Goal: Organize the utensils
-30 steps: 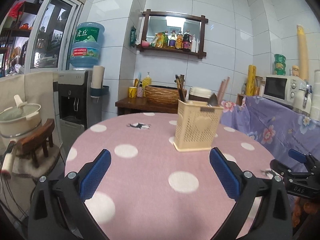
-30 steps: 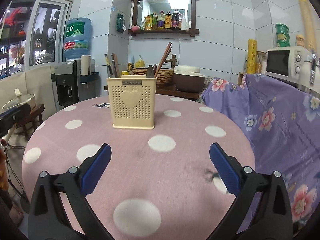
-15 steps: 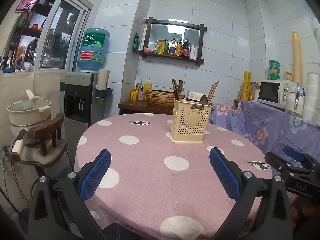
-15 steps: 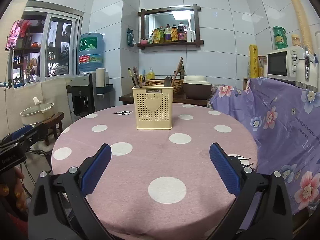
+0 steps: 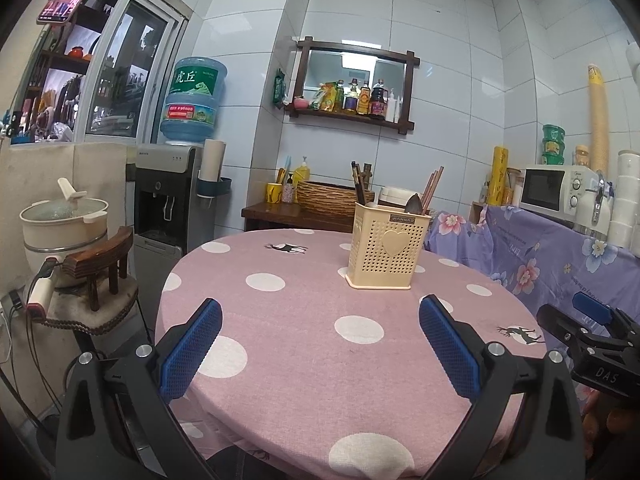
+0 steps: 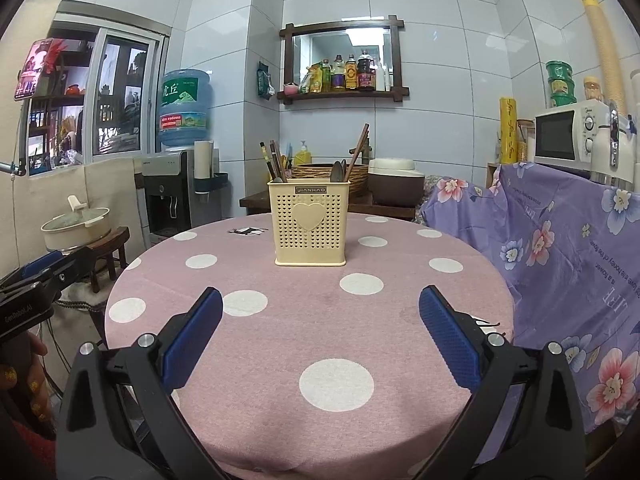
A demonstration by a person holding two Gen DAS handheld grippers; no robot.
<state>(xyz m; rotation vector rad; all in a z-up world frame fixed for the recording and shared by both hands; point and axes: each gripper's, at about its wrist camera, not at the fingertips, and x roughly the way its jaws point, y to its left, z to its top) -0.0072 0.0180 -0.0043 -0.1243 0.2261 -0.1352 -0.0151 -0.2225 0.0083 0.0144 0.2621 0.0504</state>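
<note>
- water dispenser (image 6: 172, 196), blue bottle (image 6: 184, 108) on top, to my left
- microwave (image 6: 568, 136) on my right
- wall shelf (image 6: 344, 92) with bottles
- pot (image 5: 64, 220) on stool

Pink white-dotted tablecloth (image 6: 280, 336), cream holder (image 6: 310, 228), seemingly brown chopsticks (image 6: 275, 162).

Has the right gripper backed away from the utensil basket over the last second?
Yes. The right gripper has pulled back: the utensil basket on the table now looks smaller and farther beyond its open fingers.

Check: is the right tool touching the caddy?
Apart. In the right wrist view the open right tool hangs over the near part of the table, and bare pink cloth separates its fingertips from the caddy.
</note>
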